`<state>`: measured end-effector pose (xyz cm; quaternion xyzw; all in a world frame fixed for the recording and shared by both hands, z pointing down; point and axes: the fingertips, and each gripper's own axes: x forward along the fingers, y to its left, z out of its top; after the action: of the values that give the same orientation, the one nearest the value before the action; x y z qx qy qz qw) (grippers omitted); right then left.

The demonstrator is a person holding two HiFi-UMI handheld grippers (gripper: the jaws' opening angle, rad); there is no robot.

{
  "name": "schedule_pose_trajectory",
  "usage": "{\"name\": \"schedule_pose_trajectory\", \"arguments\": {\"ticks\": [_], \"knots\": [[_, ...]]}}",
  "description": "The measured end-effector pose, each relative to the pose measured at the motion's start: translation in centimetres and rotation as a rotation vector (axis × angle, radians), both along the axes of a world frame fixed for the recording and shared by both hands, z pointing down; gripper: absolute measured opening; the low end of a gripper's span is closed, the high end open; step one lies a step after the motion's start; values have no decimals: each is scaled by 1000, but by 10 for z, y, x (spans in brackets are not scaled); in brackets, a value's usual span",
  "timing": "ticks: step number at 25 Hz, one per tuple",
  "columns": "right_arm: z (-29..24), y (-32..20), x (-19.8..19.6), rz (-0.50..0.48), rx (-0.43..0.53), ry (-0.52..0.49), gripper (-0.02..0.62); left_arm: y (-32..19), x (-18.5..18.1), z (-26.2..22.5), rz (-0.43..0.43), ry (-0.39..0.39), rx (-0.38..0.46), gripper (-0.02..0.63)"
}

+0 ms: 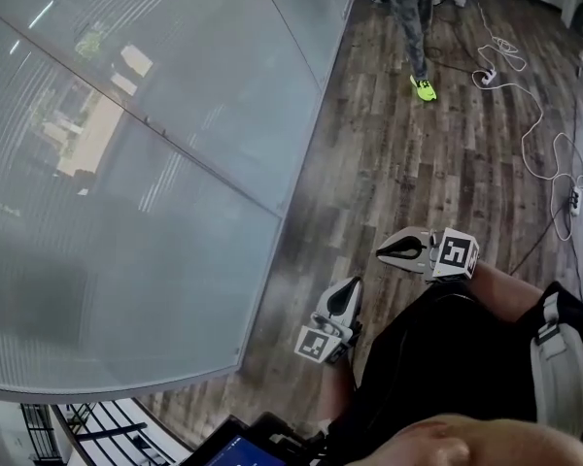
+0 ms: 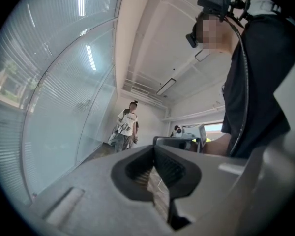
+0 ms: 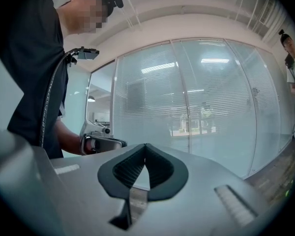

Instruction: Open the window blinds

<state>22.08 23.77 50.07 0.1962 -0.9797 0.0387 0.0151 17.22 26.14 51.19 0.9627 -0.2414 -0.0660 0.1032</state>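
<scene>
The window blinds [image 1: 126,163] hang lowered behind a curved glass wall on the left of the head view, their slats flat. They also fill the left gripper view [image 2: 54,97] and the middle of the right gripper view [image 3: 206,97]. My left gripper [image 1: 347,292] is held low beside my body over the wooden floor, a stride from the glass, jaw tips together with nothing between them [image 2: 155,148]. My right gripper [image 1: 389,251] sits just to its right, pointing toward the glass. It is shut and empty too [image 3: 145,146]. Neither touches the blinds.
A second person [image 1: 413,17] with a bright yellow-green shoe [image 1: 424,87] stands farther along the floor, also seen in the left gripper view [image 2: 125,128]. White cables [image 1: 539,134] and a power strip [image 1: 486,76] lie on the floor at right. A dark screen device [image 1: 238,447] sits below me.
</scene>
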Motion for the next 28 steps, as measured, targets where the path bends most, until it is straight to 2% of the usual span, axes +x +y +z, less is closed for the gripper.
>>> {"name": "schedule_pose_trajectory", "arguments": {"ticks": [10, 13, 17, 21, 28], "knots": [[3, -22, -43, -94, -40, 66, 6, -26, -37, -7, -81, 29, 41, 2], [7, -28, -59, -151, -54, 80, 6, -32, -51, -11, -135, 33, 46, 2], [11, -37, -68, -206, -52, 55, 6, -38, -63, -2, -210, 13, 38, 2], [9, -68, -71, -254, -44, 46, 6, -65, -65, -6, -267, 14, 36, 2], [2, -114, -74, -334, -36, 13, 6, -102, -65, -4, -340, -11, 13, 2]]}}
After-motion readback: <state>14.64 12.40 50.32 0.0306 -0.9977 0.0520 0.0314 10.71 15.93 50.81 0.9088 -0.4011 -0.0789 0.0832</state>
